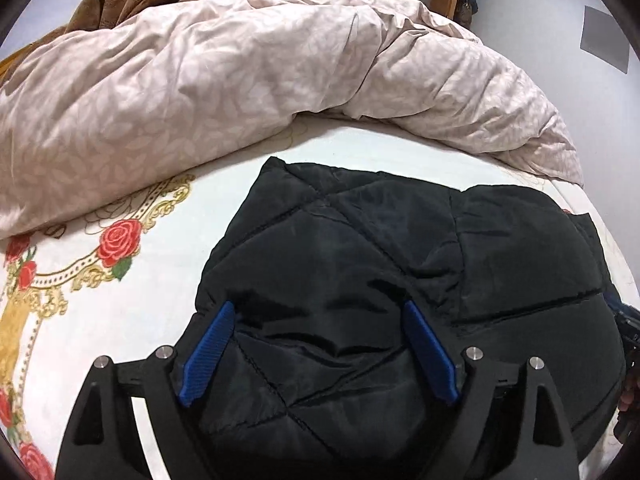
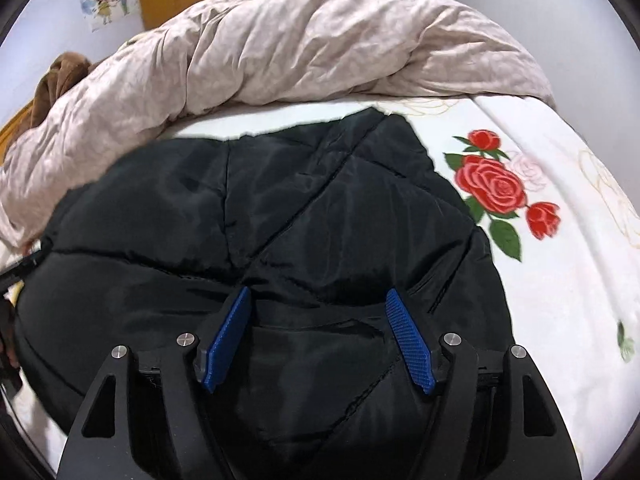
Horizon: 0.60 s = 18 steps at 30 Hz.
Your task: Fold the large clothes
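Black quilted jacket (image 1: 400, 280) lies partly folded, apparently, on the bed (image 1: 152, 288); left gripper (image 1: 318, 312) and right gripper (image 2: 318, 298) hover, fingers wide, empty; further folds remain.

A black quilted padded jacket (image 1: 400, 264) (image 2: 280, 216), stitched in diagonal seams that form large diamond panels, is shown lying folded into a compact, puffy bundle on a white bedsheet (image 1: 132, 320) (image 2: 560, 280) printed with red roses. Its glossy fabric is creased and slightly dented near the lower middle of each view. Its far edge is seen close to, but apart from, a rumpled beige duvet (image 1: 240, 72) (image 2: 300, 40) heaped across the bed behind it.
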Available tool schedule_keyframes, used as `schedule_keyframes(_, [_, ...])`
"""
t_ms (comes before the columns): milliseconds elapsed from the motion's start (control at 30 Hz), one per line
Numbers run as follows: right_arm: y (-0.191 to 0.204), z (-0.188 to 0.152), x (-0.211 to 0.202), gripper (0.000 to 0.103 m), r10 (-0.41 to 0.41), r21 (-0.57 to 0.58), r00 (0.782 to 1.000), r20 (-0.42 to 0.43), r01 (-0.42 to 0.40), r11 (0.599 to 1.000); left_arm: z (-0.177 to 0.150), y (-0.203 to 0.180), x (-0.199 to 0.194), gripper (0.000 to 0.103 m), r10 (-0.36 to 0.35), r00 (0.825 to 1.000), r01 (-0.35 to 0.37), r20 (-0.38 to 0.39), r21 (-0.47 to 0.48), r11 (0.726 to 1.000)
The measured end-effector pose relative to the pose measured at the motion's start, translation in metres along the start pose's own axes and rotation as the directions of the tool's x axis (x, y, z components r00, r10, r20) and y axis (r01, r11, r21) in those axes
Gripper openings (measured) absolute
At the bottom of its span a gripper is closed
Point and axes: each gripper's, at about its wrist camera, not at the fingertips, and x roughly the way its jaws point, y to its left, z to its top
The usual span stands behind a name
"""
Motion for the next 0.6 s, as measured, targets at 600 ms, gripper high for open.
schedule_keyframes(600, [-0.022,0.047,0.032,0.069,-0.063,0.038,0.998,-0.012,0.063,0.997,0.043,-0.005,0.041,0.089,0.008,1.000,-0.008,-0.026,0.016,1.000])
